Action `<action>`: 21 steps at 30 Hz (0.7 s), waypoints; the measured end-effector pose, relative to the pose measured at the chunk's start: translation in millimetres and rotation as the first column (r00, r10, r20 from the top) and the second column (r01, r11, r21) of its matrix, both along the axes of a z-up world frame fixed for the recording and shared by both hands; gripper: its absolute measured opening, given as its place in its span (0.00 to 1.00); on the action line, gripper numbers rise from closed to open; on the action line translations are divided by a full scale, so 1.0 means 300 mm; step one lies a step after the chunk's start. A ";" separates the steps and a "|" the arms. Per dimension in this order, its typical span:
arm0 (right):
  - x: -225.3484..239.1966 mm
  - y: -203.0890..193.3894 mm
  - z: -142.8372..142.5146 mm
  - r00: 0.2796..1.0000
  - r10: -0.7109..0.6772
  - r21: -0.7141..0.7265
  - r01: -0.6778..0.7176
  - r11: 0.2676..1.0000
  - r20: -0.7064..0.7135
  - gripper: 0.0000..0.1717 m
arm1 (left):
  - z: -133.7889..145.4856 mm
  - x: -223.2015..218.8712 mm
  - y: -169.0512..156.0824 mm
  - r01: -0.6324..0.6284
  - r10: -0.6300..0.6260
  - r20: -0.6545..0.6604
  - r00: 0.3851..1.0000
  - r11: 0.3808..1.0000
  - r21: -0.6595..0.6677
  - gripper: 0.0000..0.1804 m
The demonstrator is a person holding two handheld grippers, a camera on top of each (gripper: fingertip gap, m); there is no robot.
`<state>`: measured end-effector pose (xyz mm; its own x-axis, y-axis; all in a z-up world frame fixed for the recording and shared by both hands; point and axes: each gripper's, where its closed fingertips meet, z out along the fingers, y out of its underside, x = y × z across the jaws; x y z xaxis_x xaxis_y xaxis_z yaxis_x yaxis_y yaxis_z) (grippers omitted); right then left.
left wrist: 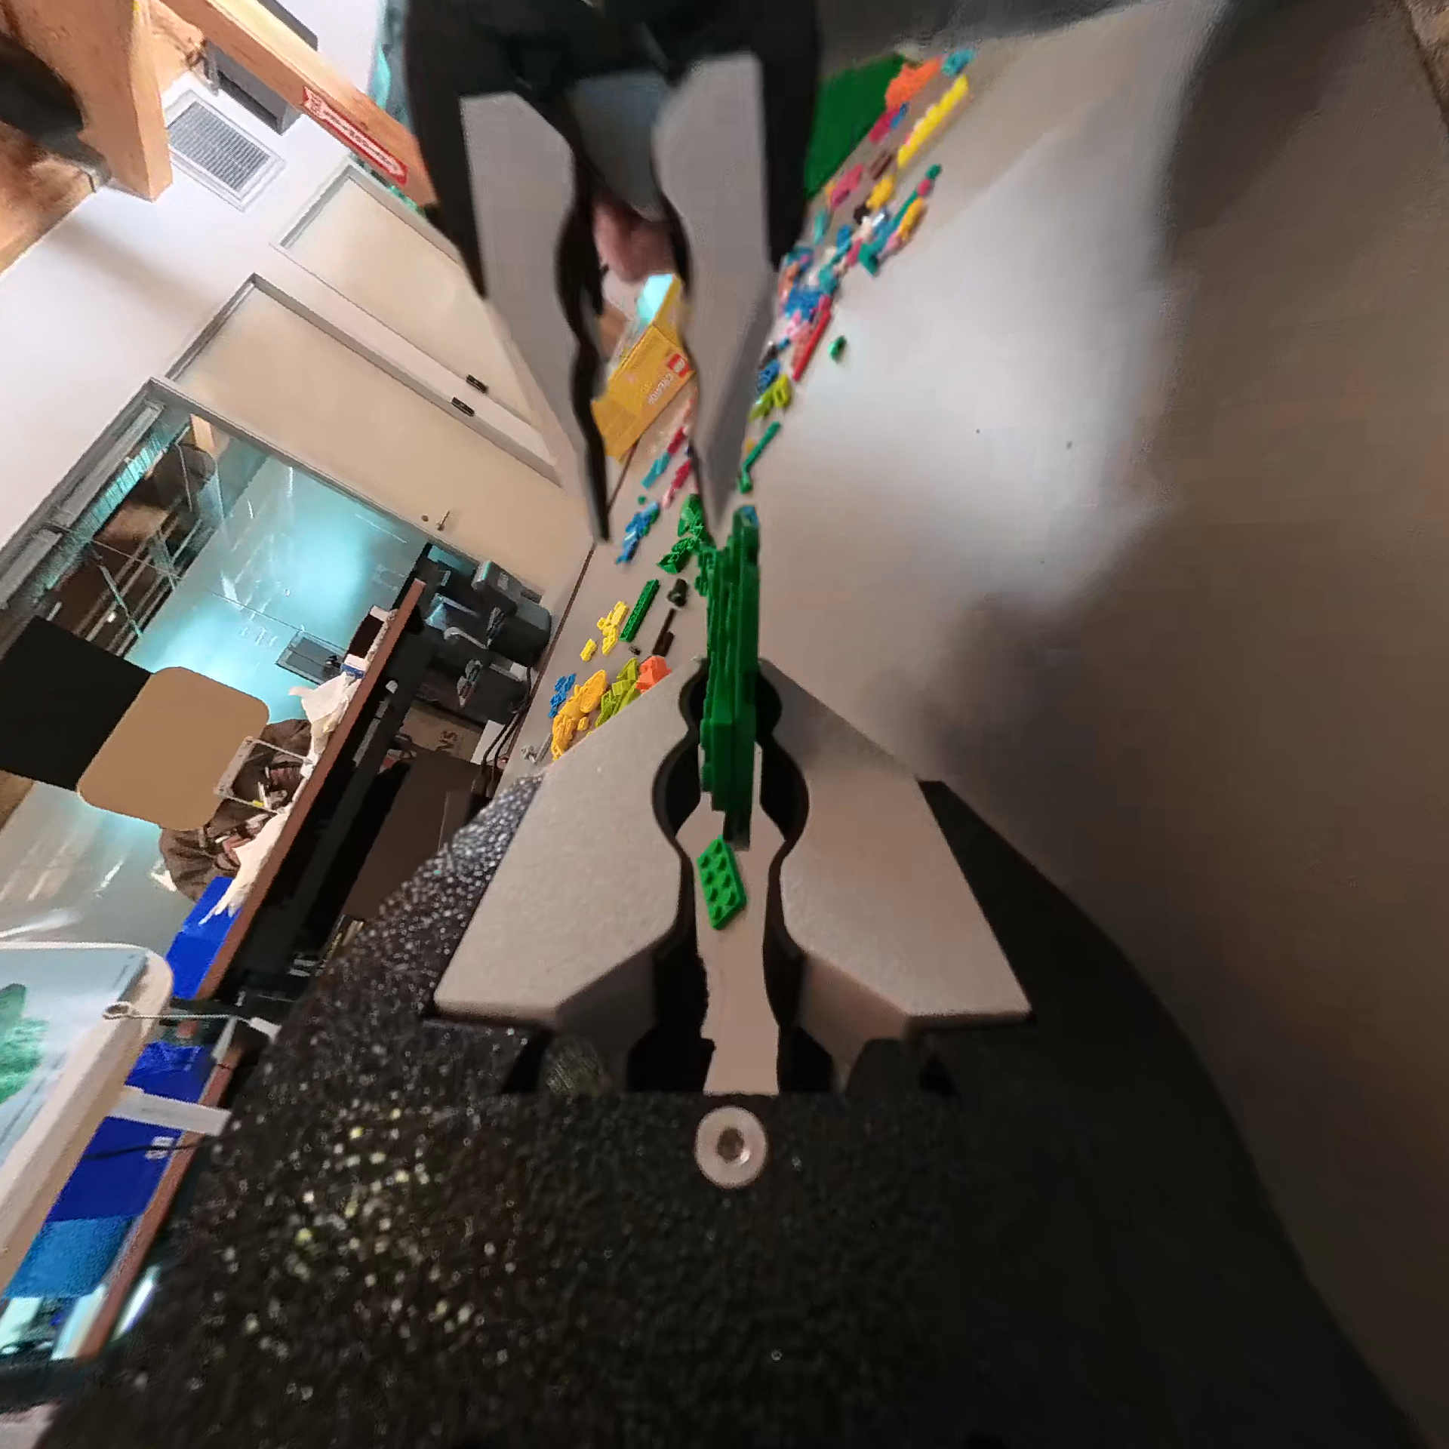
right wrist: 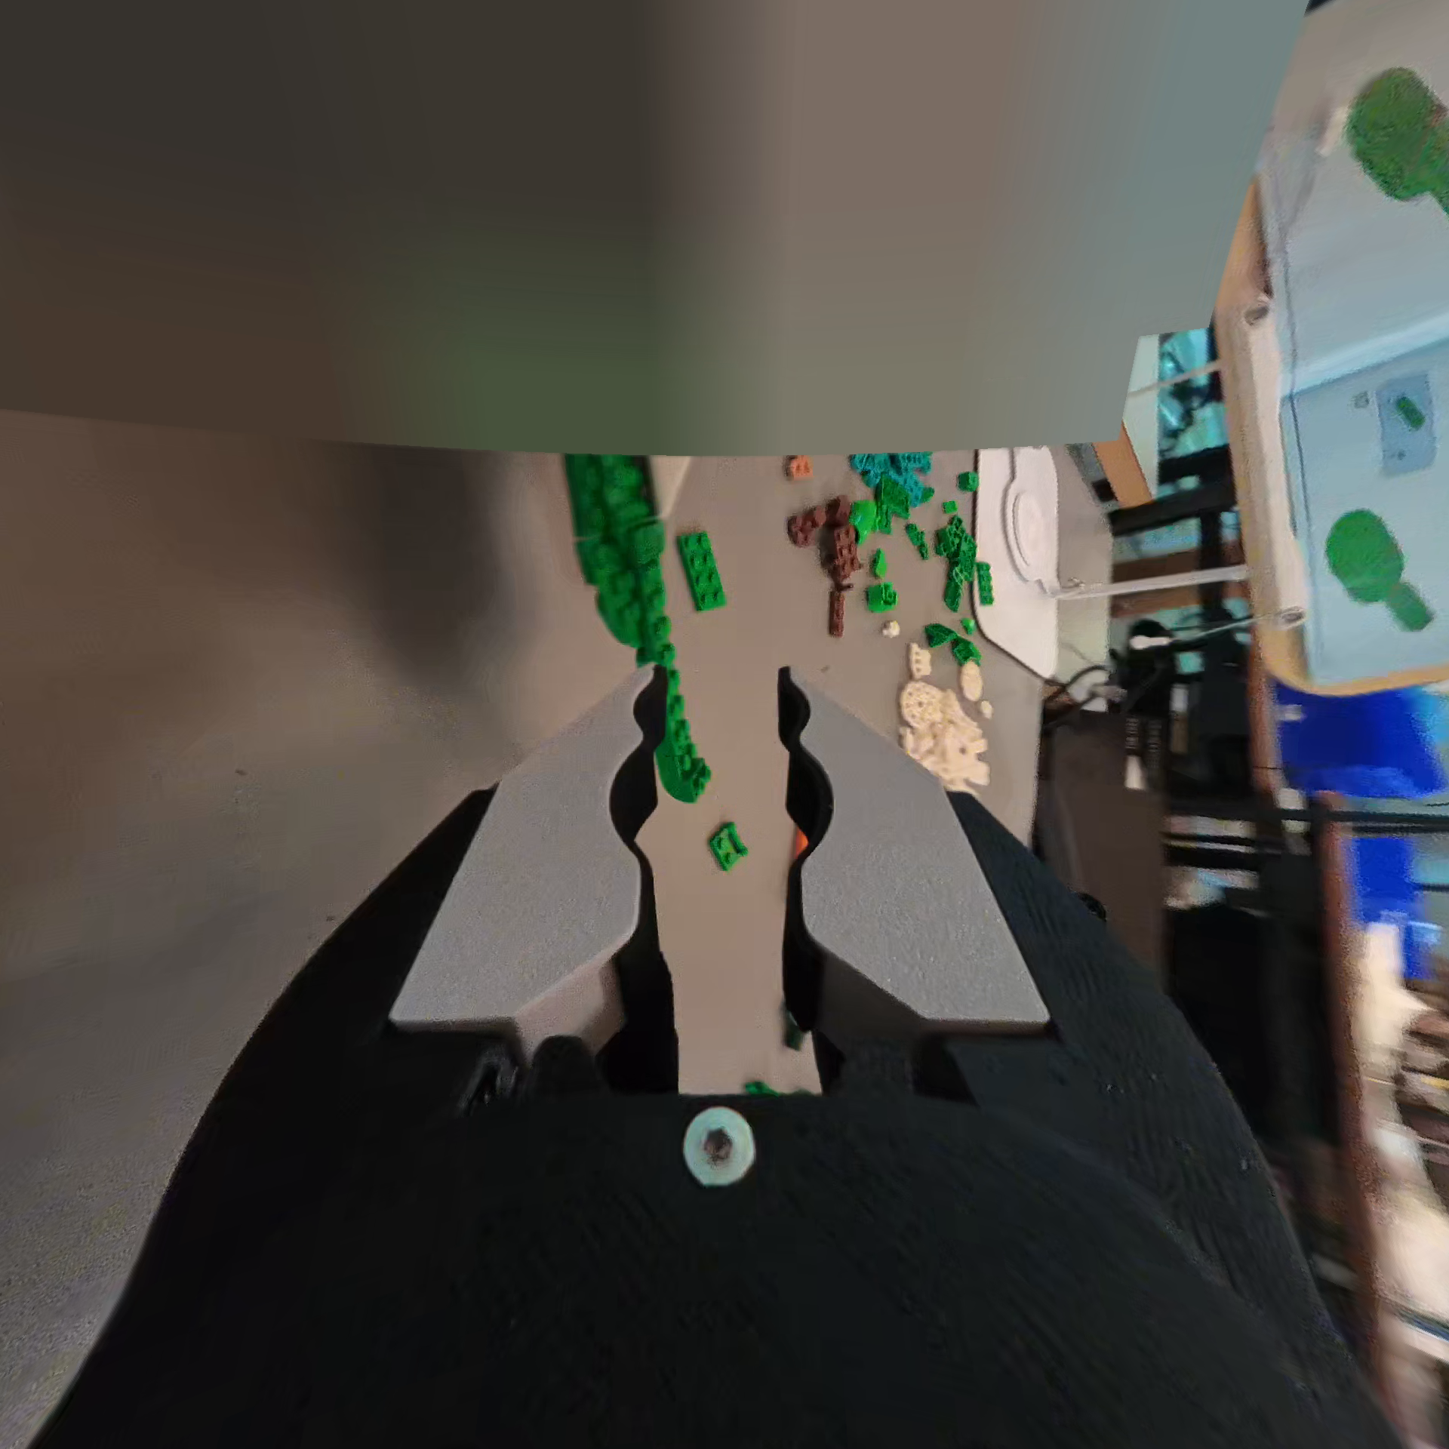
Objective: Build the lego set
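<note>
In the left wrist view my left gripper (left wrist: 731, 666) is shut on a flat green brick assembly (left wrist: 733, 619), seen edge-on and held above the grey table (left wrist: 1019, 470). A small green plate (left wrist: 721, 882) lies on the table below the jaws. My right gripper (left wrist: 660, 524) reaches in from the top, open, its tips by the far end of the assembly. In the right wrist view the right gripper (right wrist: 719, 673) is open; the green assembly (right wrist: 619, 549) runs along the inner side of its left finger (right wrist: 627, 706), and the right finger stands clear of it.
A yellow box (left wrist: 643, 384) and many loose coloured bricks (left wrist: 862, 212) lie farther along the table. Yellow bricks (left wrist: 576, 706), brown bricks (right wrist: 831, 541), a green plate (right wrist: 702, 571), cream pieces (right wrist: 941, 729) and a white tray (right wrist: 1027, 549) lie nearby. A large blurred patch covers the upper right wrist view. There is about 5 cm between the tips of the two grippers. It is some 9 cm from my left tips to the small green plate (left wrist: 721, 882). My right wrist view (right wrist: 694, 560) looks at it from another angle.
</note>
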<state>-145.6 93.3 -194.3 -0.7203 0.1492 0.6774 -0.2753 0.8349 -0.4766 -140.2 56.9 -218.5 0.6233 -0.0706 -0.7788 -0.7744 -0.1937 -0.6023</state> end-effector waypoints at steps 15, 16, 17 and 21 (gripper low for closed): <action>-0.229 -0.148 -0.236 0.825 0.131 0.019 -0.170 0.985 0.550 0.18 | -0.076 0.071 0.005 0.068 -0.087 -0.170 0.982 0.991 -0.115 0.03; -0.233 -0.150 -0.250 0.803 0.127 0.035 -0.180 0.983 0.583 0.18 | -0.075 0.072 0.004 0.068 -0.087 -0.174 0.981 0.991 -0.113 0.03; -0.240 -0.146 -0.263 0.787 0.114 0.056 -0.186 0.981 0.607 0.18 | -0.074 0.072 0.003 0.067 -0.086 -0.178 0.980 0.992 -0.111 0.03; -0.258 -0.152 -0.283 0.764 0.101 0.080 -0.197 0.977 0.637 0.09 | -0.073 0.075 0.001 0.065 -0.085 -0.198 0.977 0.992 -0.106 0.03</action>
<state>-222.9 47.9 -279.2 -0.9959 -0.0536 0.0723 -0.0816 0.8770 -0.4736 -117.6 57.2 -240.3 0.4440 -0.1931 -0.8750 -0.8926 -0.1811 -0.4130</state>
